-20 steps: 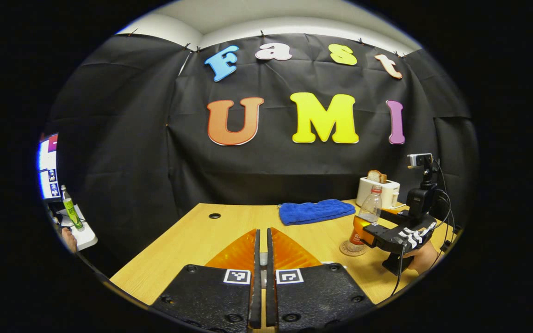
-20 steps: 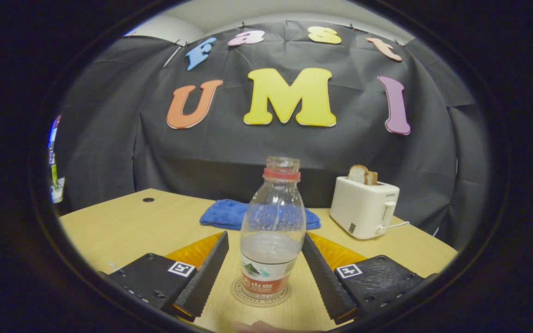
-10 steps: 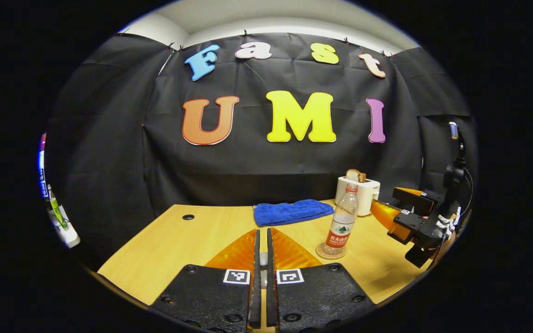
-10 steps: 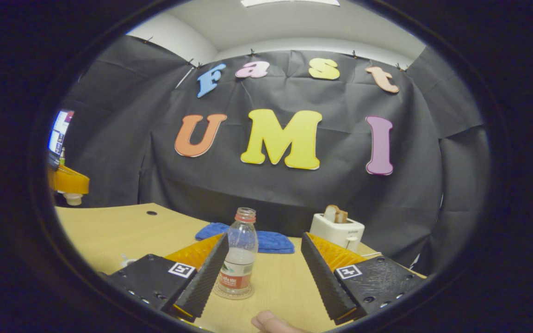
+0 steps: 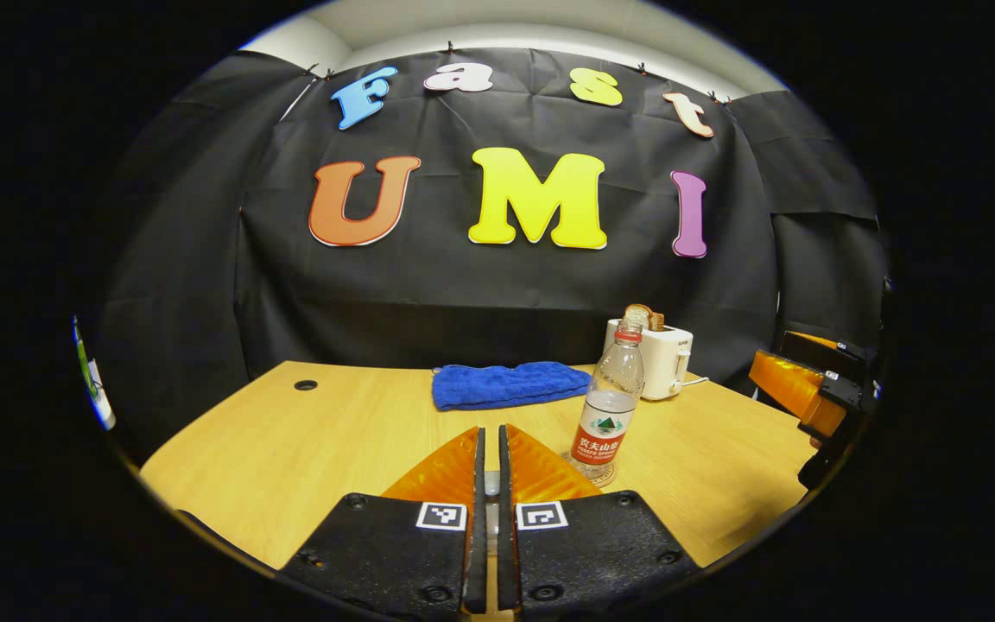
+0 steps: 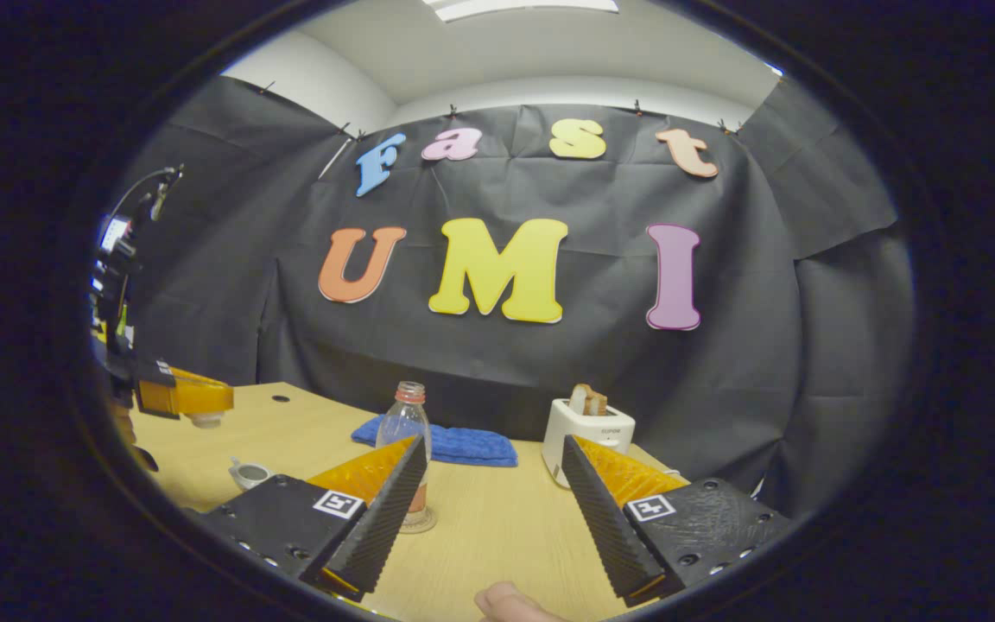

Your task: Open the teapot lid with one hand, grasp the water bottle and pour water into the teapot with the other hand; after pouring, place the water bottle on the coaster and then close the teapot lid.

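The clear water bottle [image 5: 606, 406], part full with a red label, stands upright on a round coaster [image 5: 591, 474] on the wooden table. In the right gripper view the bottle [image 6: 402, 415] is partly hidden behind one finger. My right gripper [image 6: 493, 484] is open and empty, drawn well back from it; it appears as the right gripper [image 5: 804, 393] at the far right of the left gripper view. My left gripper [image 5: 487, 439] is shut on the small knob of the teapot lid. That left gripper [image 6: 178, 396] holds the white lid [image 6: 204, 421] above the table, left of the open teapot [image 6: 249, 472].
A folded blue towel [image 5: 506, 384] lies at the back of the table [image 5: 307, 449]. A white toaster [image 5: 657, 358] with bread in it stands behind the bottle. A person's thumb [image 6: 506, 600] shows at the bottom of the right gripper view.
My open right gripper has pulled back and away from the bottle, which stays upright on the coaster. The left gripper view has swung right, with the lid still held.
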{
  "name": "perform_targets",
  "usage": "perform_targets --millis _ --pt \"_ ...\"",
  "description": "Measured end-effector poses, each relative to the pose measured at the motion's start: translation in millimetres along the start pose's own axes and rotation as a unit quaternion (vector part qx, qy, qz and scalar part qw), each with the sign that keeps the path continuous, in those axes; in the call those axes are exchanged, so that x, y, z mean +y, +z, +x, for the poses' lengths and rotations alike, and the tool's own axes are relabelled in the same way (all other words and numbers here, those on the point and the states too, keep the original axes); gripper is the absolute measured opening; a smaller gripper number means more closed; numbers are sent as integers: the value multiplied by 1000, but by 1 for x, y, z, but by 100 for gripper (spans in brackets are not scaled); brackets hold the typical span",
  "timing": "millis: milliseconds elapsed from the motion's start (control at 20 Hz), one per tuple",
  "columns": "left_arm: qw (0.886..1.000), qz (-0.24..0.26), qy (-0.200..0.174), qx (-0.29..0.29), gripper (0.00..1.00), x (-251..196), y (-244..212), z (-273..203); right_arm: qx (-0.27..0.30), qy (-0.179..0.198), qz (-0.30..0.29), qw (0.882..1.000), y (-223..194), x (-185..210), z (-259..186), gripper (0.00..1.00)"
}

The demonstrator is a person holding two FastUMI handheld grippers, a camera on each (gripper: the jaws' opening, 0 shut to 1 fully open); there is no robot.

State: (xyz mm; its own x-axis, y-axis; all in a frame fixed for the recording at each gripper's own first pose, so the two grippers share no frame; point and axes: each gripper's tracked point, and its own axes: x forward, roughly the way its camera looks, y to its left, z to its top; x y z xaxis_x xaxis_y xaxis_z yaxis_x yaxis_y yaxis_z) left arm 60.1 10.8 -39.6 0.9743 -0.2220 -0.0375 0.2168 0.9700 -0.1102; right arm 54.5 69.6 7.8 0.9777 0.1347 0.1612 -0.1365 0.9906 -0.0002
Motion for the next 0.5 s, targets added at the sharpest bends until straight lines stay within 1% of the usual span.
perform_targets --millis 50,100,200,250,300,450,500 --pt "1000 5 -2 7 7 -2 -9 7 -6 -1 2 1000 2 -6 -3 97" --pt "1000 5 0 15 7 -1 -18 13 -7 -4 3 1000 1 -12 -4 94" --pt "999 -7 0 32 7 1 -35 25 -6 -7 9 1000 -3 -22 -7 94" --pt "999 -13 3 37 7 6 -41 28 -5 -8 13 1000 -5 -26 -8 92" --pt "999 -17 5 43 7 8 -48 34 -4 -10 18 1000 -6 -31 -9 94" --pt "999 -24 7 43 7 14 -56 41 3 -20 25 999 -9 -44 -7 95" --pt "999 -26 7 43 7 14 -57 42 1 -21 27 999 -8 -46 -7 97"
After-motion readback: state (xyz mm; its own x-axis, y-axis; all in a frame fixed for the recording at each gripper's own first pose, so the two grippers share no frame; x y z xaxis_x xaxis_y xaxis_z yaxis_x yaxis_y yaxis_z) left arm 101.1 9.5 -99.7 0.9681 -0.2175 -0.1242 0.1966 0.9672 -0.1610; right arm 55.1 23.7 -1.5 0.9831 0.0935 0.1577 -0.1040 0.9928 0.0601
